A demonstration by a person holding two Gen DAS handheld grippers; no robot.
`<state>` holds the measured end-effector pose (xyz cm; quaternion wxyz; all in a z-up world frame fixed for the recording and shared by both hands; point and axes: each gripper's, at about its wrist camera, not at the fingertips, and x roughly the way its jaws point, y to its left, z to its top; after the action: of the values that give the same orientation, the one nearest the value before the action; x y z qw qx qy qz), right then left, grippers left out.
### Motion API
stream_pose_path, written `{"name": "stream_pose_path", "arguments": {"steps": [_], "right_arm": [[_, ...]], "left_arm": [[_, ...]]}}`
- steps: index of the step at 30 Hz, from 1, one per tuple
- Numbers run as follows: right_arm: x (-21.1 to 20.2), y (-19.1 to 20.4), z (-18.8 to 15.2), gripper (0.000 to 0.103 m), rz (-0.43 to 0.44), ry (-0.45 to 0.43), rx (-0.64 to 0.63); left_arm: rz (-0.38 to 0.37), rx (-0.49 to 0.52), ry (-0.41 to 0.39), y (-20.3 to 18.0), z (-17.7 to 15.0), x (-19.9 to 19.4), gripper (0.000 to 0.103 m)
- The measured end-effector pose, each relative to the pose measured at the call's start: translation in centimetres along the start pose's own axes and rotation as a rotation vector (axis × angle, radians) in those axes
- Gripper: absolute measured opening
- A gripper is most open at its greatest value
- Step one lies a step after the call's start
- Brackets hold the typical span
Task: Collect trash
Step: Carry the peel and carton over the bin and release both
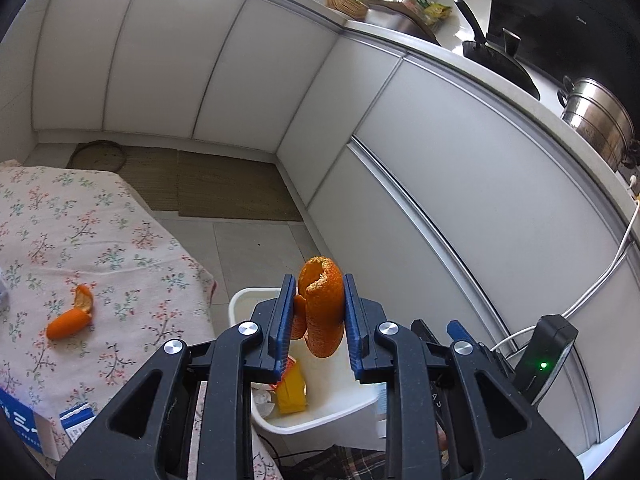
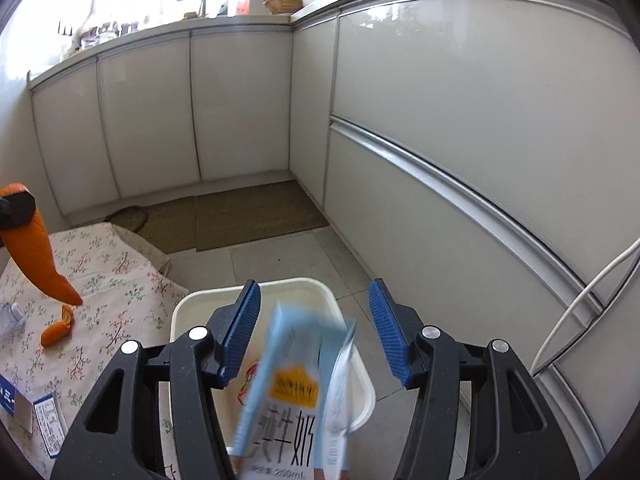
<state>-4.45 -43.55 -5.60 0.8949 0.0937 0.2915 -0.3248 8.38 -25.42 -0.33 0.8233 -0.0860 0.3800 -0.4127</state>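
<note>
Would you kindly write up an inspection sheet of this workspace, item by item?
Surface: table under a floral tablecloth.
Job's things: orange peel clamped in the left gripper over the white bin; a second peel piece lies on the cloth; blurred milk carton over the bin, touching neither finger.
Clutter: blue-and-white boxes at the table's near edge.
Grippers: left shut on peel; right gripper open.
Cables: white cable along the cabinets.
Surroundings: white cabinets, floor mat, steel pot on the counter.
</note>
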Motion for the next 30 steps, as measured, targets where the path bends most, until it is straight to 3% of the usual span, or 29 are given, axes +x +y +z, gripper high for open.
{"name": "stream_pose_path", "arguments": {"steps": [1,6,18,24,26,30], "right_arm": [[0.0,-0.4,0.0,0.068,-0.002,-0.001,0.015],[0.3,-2.1,0.3,0.075,-0.021,-0.007,0.08],[0.1,-5.4,0.9,0.086,-0.169,-0.053,0.163],[0.5,-6.9,0.9,0.088,-0.209,-0.035,0.2],[0.7,-7.4,0.9,0.09,-0.214,-0.031,0.212],[0.4,-7.6,0.8,0.091,-0.222,-0.041,0.218]], "left_arm": [[-0.004,0.004,0.008,-0.4,0.1,0.6,0.022],[-0.017,0.012,0.048,-1.5,0.2,3.2,0.023],[-0.024,0.075,0.117,-4.6,-0.2,8.0,0.024],[-0.008,0.098,0.157,-5.5,-0.5,10.4,0.026],[0.001,0.104,0.165,-5.7,-0.7,10.8,0.03],[0.04,0.112,0.169,-5.7,-0.9,11.0,0.048]]}}
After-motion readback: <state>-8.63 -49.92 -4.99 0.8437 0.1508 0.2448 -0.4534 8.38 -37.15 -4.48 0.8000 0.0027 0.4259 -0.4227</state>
